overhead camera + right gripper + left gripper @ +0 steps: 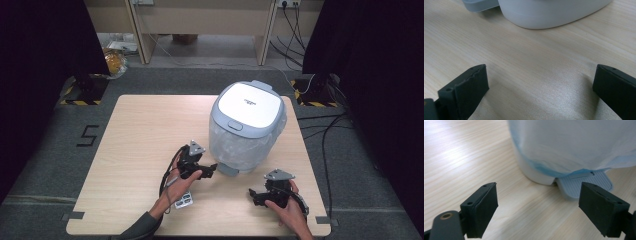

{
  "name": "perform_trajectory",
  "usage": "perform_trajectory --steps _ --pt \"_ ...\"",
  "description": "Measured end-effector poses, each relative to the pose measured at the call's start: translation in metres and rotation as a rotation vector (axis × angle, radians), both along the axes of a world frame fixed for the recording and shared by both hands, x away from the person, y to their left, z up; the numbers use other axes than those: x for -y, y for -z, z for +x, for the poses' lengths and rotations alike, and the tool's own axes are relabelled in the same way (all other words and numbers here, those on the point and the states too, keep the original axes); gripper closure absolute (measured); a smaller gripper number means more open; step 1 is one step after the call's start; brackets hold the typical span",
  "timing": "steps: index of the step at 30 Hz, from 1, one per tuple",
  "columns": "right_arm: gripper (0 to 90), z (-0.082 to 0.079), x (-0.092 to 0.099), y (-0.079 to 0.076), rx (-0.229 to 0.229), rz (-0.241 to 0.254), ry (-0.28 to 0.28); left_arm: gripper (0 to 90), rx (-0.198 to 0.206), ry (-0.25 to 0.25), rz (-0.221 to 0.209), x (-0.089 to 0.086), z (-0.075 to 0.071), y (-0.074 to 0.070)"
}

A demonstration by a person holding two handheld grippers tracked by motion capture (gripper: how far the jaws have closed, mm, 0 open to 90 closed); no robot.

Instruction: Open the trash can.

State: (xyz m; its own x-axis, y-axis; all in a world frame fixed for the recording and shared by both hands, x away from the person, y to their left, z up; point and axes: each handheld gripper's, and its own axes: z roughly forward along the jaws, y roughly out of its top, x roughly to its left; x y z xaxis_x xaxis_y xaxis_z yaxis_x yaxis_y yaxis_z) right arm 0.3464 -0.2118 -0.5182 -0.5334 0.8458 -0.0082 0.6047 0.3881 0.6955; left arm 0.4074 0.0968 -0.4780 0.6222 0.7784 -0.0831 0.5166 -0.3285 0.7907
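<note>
Pointing left tool (214,169) open-jawed at bin pedal (228,169).

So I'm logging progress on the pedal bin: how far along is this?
Done: the bin is lined with a bag and its lid is shut. In hand: the left tool sits open by the foot pedal, nothing between its jaws. The right tool waits open over bare table. What's left is unclear.
</note>
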Motion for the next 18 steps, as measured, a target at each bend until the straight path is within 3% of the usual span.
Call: perform_trajectory --steps 14,18 --pt "0.3 0.0 0.0 0.0 0.0 0.0 0.001 14.9 -0.022 -0.055 -0.041 -0.055 -0.014 0.001" --pt "0.3 0.0 0.0 0.0 0.0 0.0 0.001 14.9 -0.022 -0.055 -0.023 -0.062 -0.019 0.003"
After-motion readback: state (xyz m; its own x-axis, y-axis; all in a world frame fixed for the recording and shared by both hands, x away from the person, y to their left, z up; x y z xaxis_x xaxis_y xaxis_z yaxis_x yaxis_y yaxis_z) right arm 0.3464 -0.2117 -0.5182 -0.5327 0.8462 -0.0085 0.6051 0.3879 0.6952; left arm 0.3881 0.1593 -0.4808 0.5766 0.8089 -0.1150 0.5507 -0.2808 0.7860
